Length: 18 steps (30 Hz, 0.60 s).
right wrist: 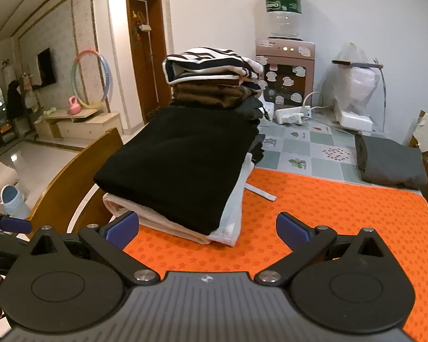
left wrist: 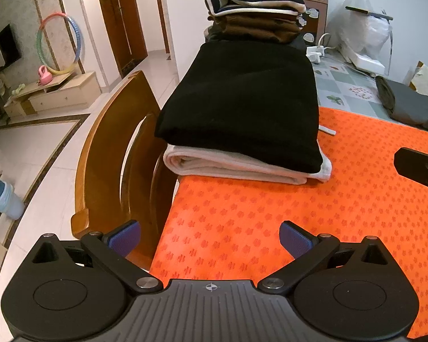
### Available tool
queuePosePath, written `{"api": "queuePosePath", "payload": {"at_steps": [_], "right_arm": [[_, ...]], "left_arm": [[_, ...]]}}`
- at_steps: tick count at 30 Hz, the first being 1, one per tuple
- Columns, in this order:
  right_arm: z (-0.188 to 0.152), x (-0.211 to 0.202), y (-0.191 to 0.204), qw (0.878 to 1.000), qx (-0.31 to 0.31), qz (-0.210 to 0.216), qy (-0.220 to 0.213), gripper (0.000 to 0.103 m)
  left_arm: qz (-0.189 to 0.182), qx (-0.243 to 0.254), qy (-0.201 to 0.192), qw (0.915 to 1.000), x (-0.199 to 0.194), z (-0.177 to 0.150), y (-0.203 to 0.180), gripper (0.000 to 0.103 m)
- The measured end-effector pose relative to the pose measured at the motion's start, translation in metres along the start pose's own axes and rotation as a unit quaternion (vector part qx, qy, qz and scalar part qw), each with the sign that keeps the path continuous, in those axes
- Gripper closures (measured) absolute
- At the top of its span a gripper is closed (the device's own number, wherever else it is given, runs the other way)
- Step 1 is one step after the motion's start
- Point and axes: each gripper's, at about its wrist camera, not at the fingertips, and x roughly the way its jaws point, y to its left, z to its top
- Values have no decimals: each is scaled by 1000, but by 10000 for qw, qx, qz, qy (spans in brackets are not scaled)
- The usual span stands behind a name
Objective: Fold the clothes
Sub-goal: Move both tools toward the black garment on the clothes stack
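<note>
We see the orange cloth [left wrist: 271, 213] covering the near part of the table, bare in front of both tools, and beyond it a tiled table cover [right wrist: 314, 148]. On the left edge of the orange cloth lies the black garment [left wrist: 242, 108], folded into a thick rectangle, and it rests on a folded pale garment [left wrist: 228, 168]; its long axis runs away from us toward the wall. Behind it stands a taller pile with a striped garment [right wrist: 208, 65] on top and a brown garment [right wrist: 211, 92] below. A folded grey garment [right wrist: 388, 162] lies well apart at the far right. The left gripper [left wrist: 209, 235] hangs over the near left corner of the cloth, its jaws spread wide and holding nothing; the black stack lies ahead of it. The right gripper [right wrist: 207, 228] also has its jaws wide apart and empty, and its left finger is just beside the near corner of the pale garment, so we judge it the nearer one. Every garment in view is already folded, which fits either a pause between garments or the finished job.
</note>
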Motion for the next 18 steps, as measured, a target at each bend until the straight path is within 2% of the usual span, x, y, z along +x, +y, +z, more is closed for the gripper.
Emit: {"api": "queuePosePath", "payload": {"at_steps": [6, 10, 18], "right_arm": [[-1, -3, -8, 10000, -18, -64, 49, 0], [-1, 3, 14, 9999, 36, -94, 32, 0], [2, 13, 29, 9999, 73, -119, 4, 0]], "left_arm": [[-30, -33, 48, 10000, -5, -3, 5, 0], [-50, -54, 79, 9999, -8, -5, 8, 0], [-117, -190, 97, 9997, -9, -8, 12, 0]]}}
